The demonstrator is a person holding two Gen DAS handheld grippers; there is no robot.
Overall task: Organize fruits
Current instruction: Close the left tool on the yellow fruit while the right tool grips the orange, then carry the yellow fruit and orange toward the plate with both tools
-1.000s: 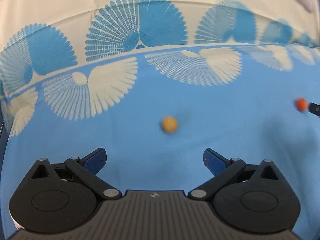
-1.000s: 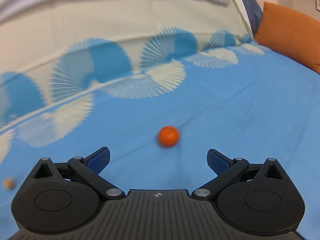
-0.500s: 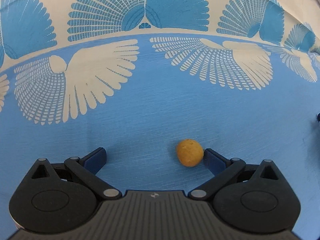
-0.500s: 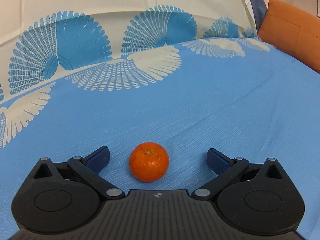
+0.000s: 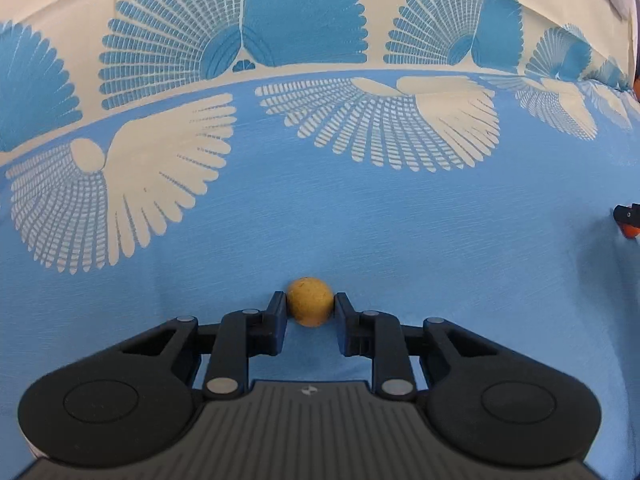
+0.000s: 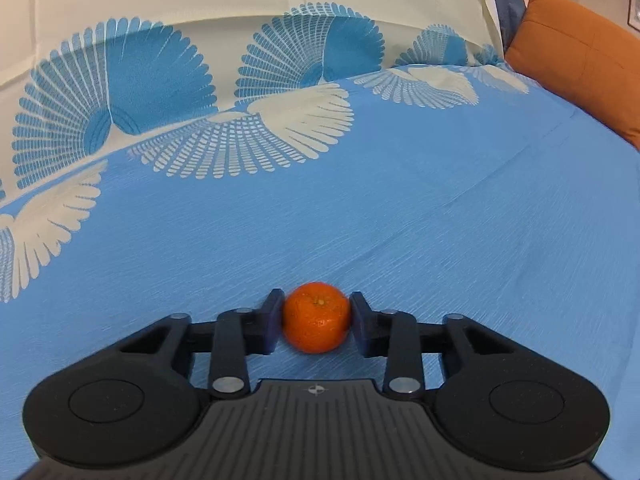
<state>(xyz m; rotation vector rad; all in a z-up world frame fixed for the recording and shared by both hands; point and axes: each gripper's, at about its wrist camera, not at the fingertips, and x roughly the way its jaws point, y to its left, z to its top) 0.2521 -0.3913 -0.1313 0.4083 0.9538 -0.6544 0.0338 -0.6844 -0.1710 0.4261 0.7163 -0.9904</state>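
The left claw [image 5: 310, 306] has just been closing, and its two blue pads now pinch a small round yellow-tan fruit [image 5: 310, 301] from either side. The fruit sits at the very tips of the fingers [image 5: 278, 312], low on the blue bedspread [image 5: 400, 240] (whether it rests on the cloth or is lifted just clear cannot be told). Beyond it the cloth shows a row of cream fan shapes [image 5: 120, 196] and, further back, blue fans on a cream band.

The right claw [image 6: 316, 312] has likewise just been closing, and its pads press on a bright orange mandarin [image 6: 316, 317], stem end facing up and towards the camera. The mandarin fills the gap between the fingers [image 6: 362, 320] and lies close to the bedspread [image 6: 440, 220], which carries a few soft creases on that side. An orange cushion [image 6: 580, 52] leans at the far right edge of the bed.

At the right edge of the left wrist view, a dark tip of the right claw [image 5: 626, 213] and a sliver of orange beneath it just show, well apart from the yellow-tan fruit.
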